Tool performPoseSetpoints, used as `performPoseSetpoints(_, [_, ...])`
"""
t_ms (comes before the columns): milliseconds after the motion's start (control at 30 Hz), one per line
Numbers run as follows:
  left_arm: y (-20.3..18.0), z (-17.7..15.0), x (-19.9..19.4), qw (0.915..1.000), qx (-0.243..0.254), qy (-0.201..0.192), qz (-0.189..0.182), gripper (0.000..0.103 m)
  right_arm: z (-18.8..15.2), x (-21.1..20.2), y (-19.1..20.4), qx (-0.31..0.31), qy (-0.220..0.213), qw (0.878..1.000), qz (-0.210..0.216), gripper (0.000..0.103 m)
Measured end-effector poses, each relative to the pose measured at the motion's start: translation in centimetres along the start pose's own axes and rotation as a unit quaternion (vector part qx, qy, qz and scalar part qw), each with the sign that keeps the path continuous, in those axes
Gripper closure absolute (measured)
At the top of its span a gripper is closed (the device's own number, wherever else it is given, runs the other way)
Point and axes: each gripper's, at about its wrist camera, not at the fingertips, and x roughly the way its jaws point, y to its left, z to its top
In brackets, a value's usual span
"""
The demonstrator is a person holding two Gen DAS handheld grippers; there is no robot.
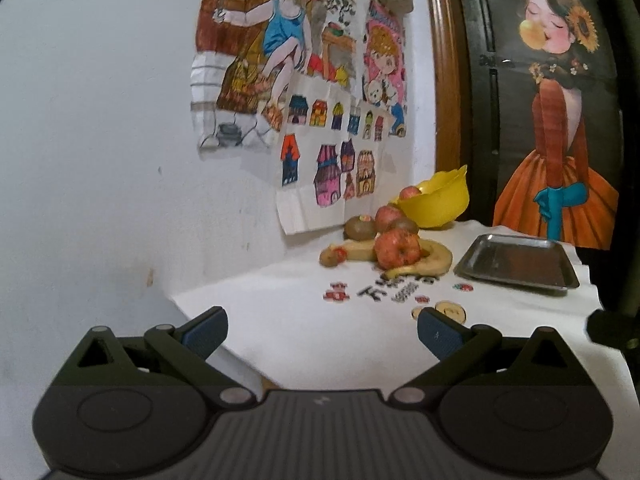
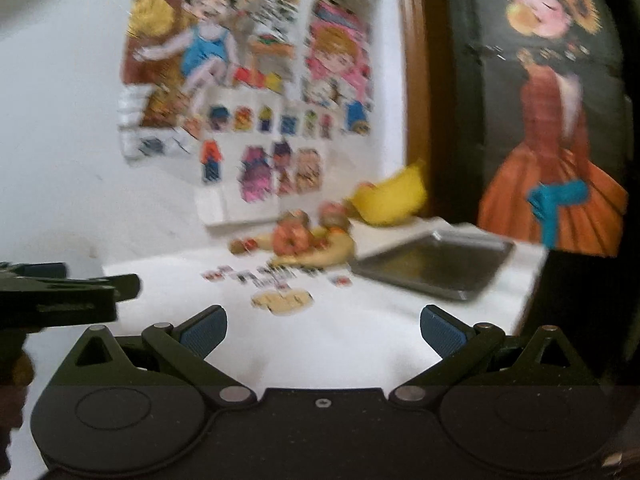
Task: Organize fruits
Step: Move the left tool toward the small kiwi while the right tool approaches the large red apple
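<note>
**Loose fruit, a tipped bowl, and nothing held yet**

Both grippers hang at the near edge of the table with nothing between their pads — the left gripper [image 1: 322, 334] has its jaws spread wide, and so does the right gripper [image 2: 322, 332], whose view is smeared by motion blur. Beyond them lies a white cloth [image 1: 304, 340] with small printed pictures, then a bare metal tray [image 1: 516, 266] to the right.

Farther back sits the heap of fruit. A red apple [image 1: 397, 251] rests in the curve of a banana [image 1: 434, 262], touching it; 2 brown kiwis [image 1: 360, 227] and another apple [image 1: 387, 216] crowd behind, and a small fruit [image 1: 330, 257] lies to the left. Against the wall a yellow bowl [image 1: 438, 196] leans tilted, with 1 more apple [image 1: 410, 192] in it.

Risks, as I judge them: the front apple is round and propped on the banana, so a glancing pinch could roll it — toward the table edge or into the kiwis. Pulling the banana first would unseat that apple. The tilted bowl could rock and spill if bumped. A fast reach, as the blur suggests, makes a misjudged grasp likelier.
</note>
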Motion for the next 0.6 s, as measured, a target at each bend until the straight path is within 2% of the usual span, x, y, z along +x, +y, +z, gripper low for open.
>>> performPoseSetpoints(167, [1.5,2.0,2.1,0.9994,0.03,-0.003,-0.017,0.0,3.1,0.1,-0.9,-0.041,-0.016,0.997,0.056,0.001])
performPoseSetpoints(367, [2.8,3.6,5.1,0.9977,0.056,-0.006,-0.039,0.0,6.9,2.7,-2.2,-0.033,-0.007,0.992,0.12,0.001])
performPoseSetpoints(600, [2.9,4.5,10.2,0.9929,0.102,0.015,-0.06,0.0,9.0,7.6,-1.9,-0.064,0.025,0.987,0.144,0.001])
